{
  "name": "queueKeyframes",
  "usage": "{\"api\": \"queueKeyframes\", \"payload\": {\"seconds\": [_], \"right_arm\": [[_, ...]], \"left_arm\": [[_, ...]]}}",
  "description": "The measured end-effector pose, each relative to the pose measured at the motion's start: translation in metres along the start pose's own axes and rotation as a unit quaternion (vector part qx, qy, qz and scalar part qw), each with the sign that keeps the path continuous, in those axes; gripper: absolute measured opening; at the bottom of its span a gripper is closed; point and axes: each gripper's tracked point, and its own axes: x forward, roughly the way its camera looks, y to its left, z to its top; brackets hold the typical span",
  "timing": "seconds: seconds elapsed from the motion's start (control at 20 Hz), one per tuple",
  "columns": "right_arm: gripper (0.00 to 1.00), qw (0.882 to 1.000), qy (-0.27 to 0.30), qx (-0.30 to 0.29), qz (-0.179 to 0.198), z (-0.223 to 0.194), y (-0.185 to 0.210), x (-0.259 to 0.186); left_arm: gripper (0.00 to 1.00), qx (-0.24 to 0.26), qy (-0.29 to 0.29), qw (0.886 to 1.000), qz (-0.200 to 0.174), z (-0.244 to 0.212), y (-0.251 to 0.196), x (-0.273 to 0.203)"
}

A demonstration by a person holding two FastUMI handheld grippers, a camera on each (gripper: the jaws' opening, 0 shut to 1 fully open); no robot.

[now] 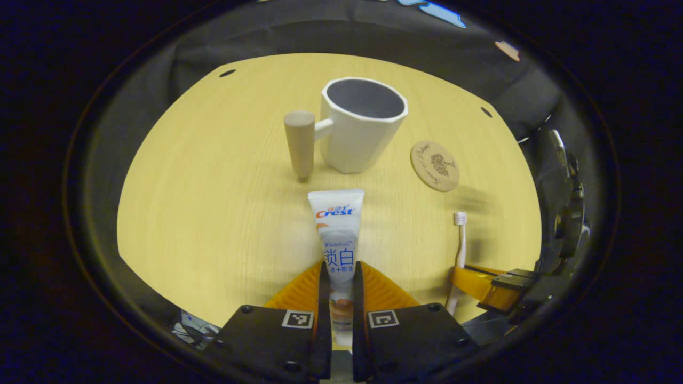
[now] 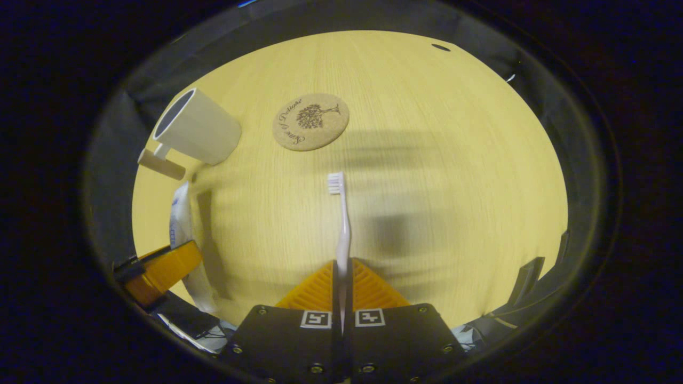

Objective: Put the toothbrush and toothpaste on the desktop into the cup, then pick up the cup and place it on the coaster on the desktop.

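Pale wood desktop (image 1: 213,213), landmark: white faceted cup (image 1: 363,125), upright, mouth open, peg-shaped wooden handle (image 1: 300,143) on its left side.

Left gripper (image 1: 339,277): level and pointing toward the cup; both fingers pressed on the lower body of the toothpaste (image 1: 337,234). Tube extends forward from the fingers, its flat end near the cup's base, just short of it.

Right gripper (image 2: 342,277): aimed across the desktop, fingers nearly together and clamped on the handle of the toothbrush (image 2: 343,229). Bristle head points forward, right of the cup.

Cork coaster (image 2: 310,121): round, printed, flat on the desktop just right of the cup, beyond the bristles, bare.

Cup interior: holds nothing visible.
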Motion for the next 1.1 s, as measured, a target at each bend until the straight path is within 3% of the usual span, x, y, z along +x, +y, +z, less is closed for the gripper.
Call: {"api": "queueKeyframes", "payload": {"seconds": [0.6,1.1], "right_arm": [[0.02,0.999,-0.014,0.028,0.013,0.012,0.001,-0.009],[0.02,0.998,-0.021,0.053,0.017,0.021,0.004,-0.014]], "left_arm": [[0.23,0.011,-0.087,0.996,-0.033,0.088,-0.019,-0.050],[0.23,0.046,-0.117,0.991,-0.038,0.153,-0.020,-0.039]]}}
